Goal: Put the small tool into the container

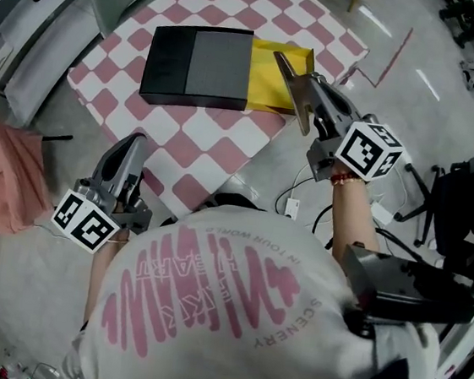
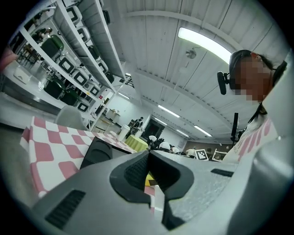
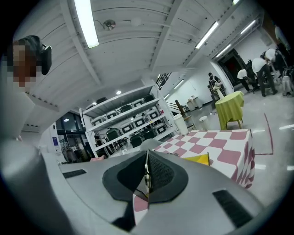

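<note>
**Right gripper pinching a thin tool beside the black box**

The right gripper (image 1: 282, 62) is hanging over the table (image 1: 224, 153) at about 1 o'clock in the head view. Its tips are pointing toward 11 o'clock, above the right part of a yellow sheet (image 1: 276, 85). In the right gripper view its jaws are pressing together on the small tool (image 3: 146, 170). The tool is showing only edge-on, as a thin, flat, dull metallic sliver in the seam between the dark ribbed pads. Its full shape is not showing in any view.

The black box (image 1: 198, 65) is flat and rectangular, with a darker left half and a greyer right half. It is lying at 12 o'clock on the pink-and-white checked cloth, just to the 9 o'clock side of the tool. The yellow sheet is lying against its right end.

The left gripper (image 1: 134, 143) is hovering at 8 o'clock near the table's near edge, well apart from the box. Its jaws are meeting at the tips with nothing between them.
</note>
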Available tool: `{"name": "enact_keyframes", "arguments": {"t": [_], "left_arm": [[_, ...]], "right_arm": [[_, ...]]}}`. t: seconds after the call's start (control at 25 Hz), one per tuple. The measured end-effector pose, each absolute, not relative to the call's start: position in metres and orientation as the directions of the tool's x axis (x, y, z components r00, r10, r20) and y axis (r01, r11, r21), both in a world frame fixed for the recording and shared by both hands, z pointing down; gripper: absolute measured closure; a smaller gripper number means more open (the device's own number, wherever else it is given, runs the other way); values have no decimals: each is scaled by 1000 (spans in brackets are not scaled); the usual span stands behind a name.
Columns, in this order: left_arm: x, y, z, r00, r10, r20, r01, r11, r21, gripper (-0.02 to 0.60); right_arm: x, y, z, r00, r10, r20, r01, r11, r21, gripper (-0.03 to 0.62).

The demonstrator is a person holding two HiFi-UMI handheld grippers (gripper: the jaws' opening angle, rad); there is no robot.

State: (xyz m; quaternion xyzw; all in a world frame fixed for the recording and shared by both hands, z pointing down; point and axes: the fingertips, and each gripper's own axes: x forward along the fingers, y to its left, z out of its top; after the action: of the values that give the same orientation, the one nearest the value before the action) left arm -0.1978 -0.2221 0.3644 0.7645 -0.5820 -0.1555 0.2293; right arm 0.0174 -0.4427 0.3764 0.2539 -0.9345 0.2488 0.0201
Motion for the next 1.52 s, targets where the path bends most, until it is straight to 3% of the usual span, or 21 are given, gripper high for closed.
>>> {"name": "enact_keyframes", "arguments": {"t": [0.32,1.52], "left_arm": [[-208,-223,362,230,-973,18,-834,-187,519,574],[-223,-226,380,189,-981,43,-823,-134,552,574]], "right_arm": [[-3,-473,387,-869,-468,160,-485,746,-455,583],[-26,-522,453,-812,-407,418,-551,772,-318,583]]}}
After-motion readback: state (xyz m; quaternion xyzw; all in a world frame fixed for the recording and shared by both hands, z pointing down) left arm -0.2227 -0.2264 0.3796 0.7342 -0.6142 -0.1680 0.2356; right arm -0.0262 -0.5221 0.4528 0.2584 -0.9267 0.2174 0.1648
